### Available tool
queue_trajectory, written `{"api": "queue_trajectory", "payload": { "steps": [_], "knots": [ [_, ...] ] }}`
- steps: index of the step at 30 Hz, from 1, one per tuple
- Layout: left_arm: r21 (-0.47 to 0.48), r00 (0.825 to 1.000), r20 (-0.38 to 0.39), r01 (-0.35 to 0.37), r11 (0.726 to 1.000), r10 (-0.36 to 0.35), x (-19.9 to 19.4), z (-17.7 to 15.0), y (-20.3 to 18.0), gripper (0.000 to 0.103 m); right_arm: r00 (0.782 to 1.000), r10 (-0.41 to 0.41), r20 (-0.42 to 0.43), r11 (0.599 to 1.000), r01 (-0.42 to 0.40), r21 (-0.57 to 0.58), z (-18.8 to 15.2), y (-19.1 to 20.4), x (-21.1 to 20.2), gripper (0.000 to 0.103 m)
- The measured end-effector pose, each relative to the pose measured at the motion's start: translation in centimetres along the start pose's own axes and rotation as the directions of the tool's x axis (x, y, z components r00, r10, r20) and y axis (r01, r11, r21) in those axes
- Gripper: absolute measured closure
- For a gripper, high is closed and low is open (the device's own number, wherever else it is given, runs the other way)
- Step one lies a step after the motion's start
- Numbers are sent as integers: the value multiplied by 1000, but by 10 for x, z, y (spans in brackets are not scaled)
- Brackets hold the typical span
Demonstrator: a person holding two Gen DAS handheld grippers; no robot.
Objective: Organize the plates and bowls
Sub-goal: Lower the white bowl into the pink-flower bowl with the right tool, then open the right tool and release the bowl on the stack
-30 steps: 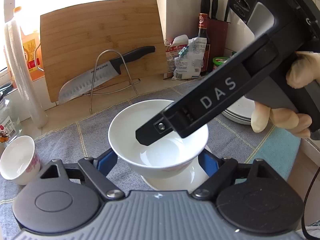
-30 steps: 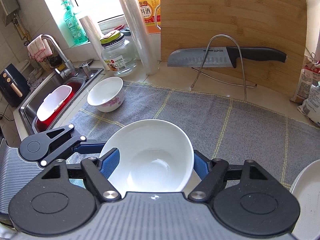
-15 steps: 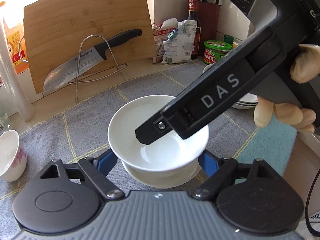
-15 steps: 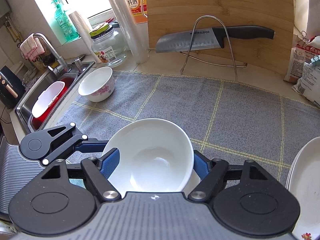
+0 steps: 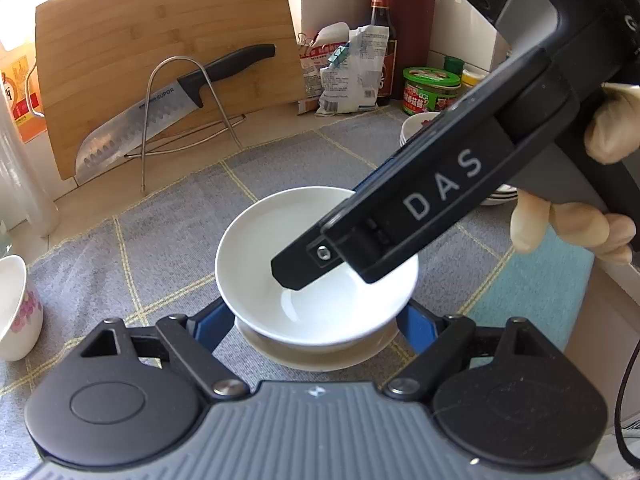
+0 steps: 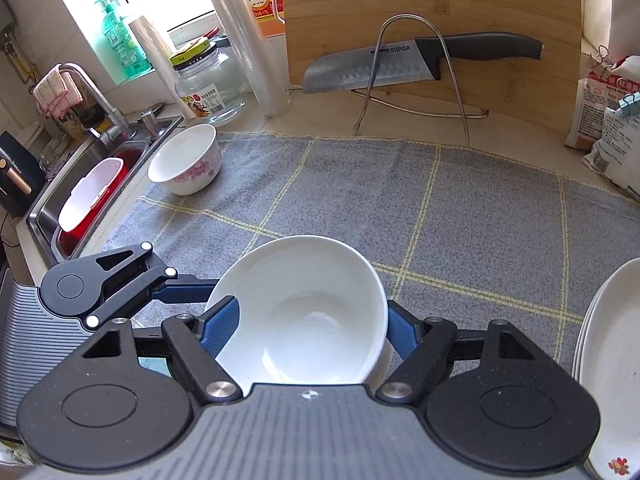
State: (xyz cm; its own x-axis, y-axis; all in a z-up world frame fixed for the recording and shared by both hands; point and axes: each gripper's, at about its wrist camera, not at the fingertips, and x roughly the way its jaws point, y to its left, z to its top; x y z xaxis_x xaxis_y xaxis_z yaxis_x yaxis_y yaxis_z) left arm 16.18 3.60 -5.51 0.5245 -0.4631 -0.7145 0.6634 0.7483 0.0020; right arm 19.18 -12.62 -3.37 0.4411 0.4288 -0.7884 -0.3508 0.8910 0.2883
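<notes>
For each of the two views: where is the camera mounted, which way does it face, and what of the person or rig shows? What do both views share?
Left wrist: sits on the left gripper, looking down at the white bowl; the right gripper's finger and a gloved hand cross in from the right.
Right wrist: sits on the right gripper, shut on the bowl, facing the sink; the left gripper shows at left.
Shared: bowl, knife, flowered bowl.

Plate stack (image 6: 612, 364) cut off at right edge; lower dish (image 5: 316, 354) mostly hidden under white bowl (image 5: 312, 280).
</notes>
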Motion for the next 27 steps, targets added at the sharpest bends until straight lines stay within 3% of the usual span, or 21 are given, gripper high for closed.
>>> {"api": "queue_trajectory", "payload": {
  "steps": [20, 27],
  "knots": [
    [5, 1000, -4, 2, 1000, -2, 3, -2, 0, 15, 1000, -1, -10, 1000, 1, -1, -1, -2, 4, 20],
    [11, 1000, -7, 11, 1000, -10, 4, -1, -2, 11, 1000, -2, -21, 1000, 2, 2, -3, -1, 6, 20]
  ]
}}
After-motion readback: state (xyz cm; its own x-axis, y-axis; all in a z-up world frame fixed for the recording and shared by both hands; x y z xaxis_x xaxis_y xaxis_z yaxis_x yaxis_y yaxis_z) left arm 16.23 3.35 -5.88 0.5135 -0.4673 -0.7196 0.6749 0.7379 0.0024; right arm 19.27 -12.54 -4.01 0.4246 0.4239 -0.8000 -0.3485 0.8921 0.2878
